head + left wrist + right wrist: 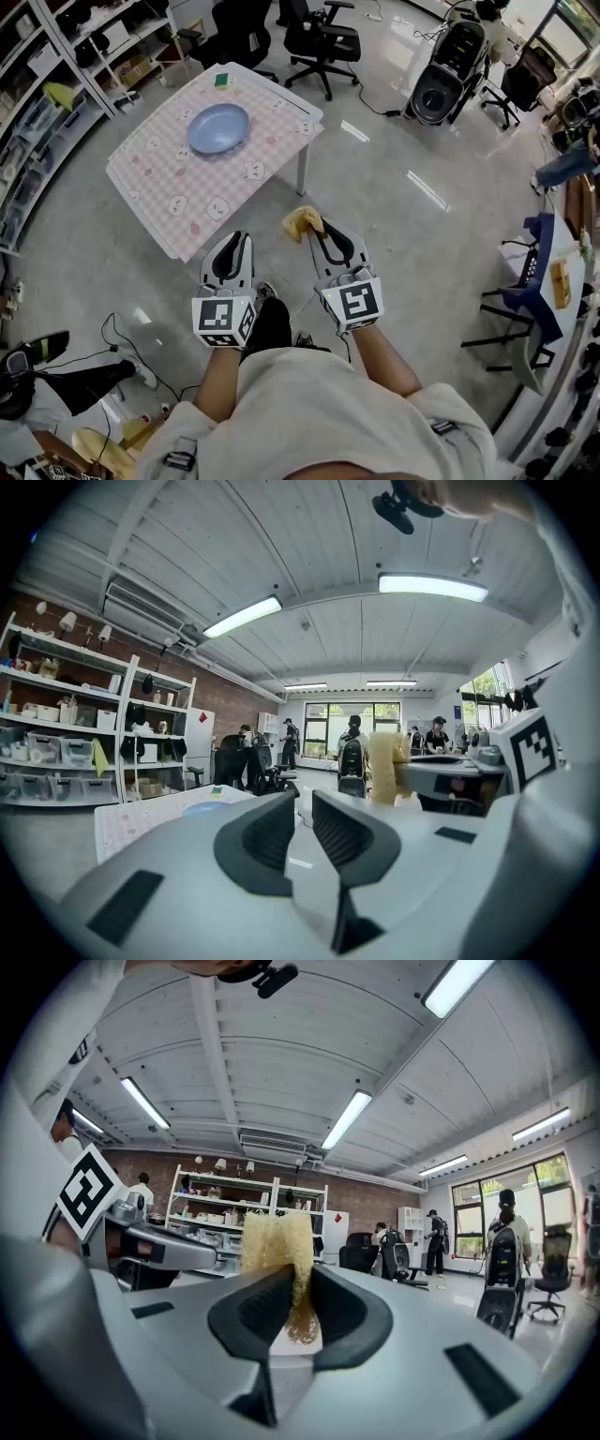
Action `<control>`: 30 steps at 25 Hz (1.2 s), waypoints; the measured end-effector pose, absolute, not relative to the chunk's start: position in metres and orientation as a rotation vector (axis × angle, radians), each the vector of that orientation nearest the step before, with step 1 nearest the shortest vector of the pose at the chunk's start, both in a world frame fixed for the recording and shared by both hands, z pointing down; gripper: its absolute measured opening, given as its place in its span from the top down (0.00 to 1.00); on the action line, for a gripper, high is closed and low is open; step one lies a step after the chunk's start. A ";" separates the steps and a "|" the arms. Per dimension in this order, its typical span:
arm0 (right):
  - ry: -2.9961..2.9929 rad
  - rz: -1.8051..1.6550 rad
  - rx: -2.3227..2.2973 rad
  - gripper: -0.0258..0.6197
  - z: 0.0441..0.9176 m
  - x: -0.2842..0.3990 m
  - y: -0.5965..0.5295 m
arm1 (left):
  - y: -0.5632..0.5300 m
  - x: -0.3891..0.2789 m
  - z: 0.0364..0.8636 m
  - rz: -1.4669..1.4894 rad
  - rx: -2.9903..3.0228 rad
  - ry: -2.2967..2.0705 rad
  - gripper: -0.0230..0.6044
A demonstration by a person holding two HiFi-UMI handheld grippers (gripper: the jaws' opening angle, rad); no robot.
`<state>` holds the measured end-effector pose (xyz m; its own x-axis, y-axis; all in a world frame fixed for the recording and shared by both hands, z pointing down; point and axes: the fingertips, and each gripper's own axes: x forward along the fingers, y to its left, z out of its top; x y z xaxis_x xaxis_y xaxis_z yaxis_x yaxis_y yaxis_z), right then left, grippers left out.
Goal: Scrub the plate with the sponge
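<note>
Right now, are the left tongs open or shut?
Open: the left tongs stand apart with a clear gap and nothing in it. The sponge is clamped in the right tongs.

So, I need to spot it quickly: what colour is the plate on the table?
The plate is light blue, clearest in the head view.

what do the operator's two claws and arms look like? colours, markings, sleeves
The left claw and right claw have light grey bodies with black ribbed pads. Each carries a white cube with black square markers at the wrist end. No cables show. The person wears a light short-sleeved shirt; forearms bare.
</note>
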<state>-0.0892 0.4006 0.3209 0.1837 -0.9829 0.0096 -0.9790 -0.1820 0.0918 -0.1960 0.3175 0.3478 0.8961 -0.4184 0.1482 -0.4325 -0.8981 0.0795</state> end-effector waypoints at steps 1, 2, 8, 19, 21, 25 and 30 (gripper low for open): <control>-1.951 -0.085 2.359 0.87 0.320 -0.082 0.389 | 0.306 -0.188 0.348 0.188 2.952 -0.653 0.85; -1.943 -0.091 2.361 0.87 0.318 -0.075 0.377 | 0.293 -0.180 0.346 0.180 2.952 -0.644 0.85; -1.917 -0.114 2.364 0.87 0.305 -0.043 0.294 | 0.208 -0.148 0.332 0.154 2.969 -0.617 0.85; -1.882 -0.056 2.353 0.87 0.322 0.000 0.193 | 0.106 -0.114 0.351 0.180 2.923 -0.600 0.86; -1.887 -0.048 2.343 0.87 0.326 0.015 0.178 | 0.092 -0.100 0.357 0.192 2.911 -0.612 0.86; -1.910 -0.034 2.331 0.87 0.331 0.057 0.145 | 0.061 -0.065 0.360 0.214 2.900 -0.653 0.86; -2.004 -0.047 2.288 0.87 0.330 0.120 0.090 | 0.012 -0.010 0.354 0.220 2.900 -0.771 0.86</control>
<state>0.1198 0.0905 0.3298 0.1336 -0.9901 0.0426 -0.9870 -0.1290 0.0953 -0.0100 0.0116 0.3537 0.8587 -0.4821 0.1740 -0.5014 -0.8605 0.0903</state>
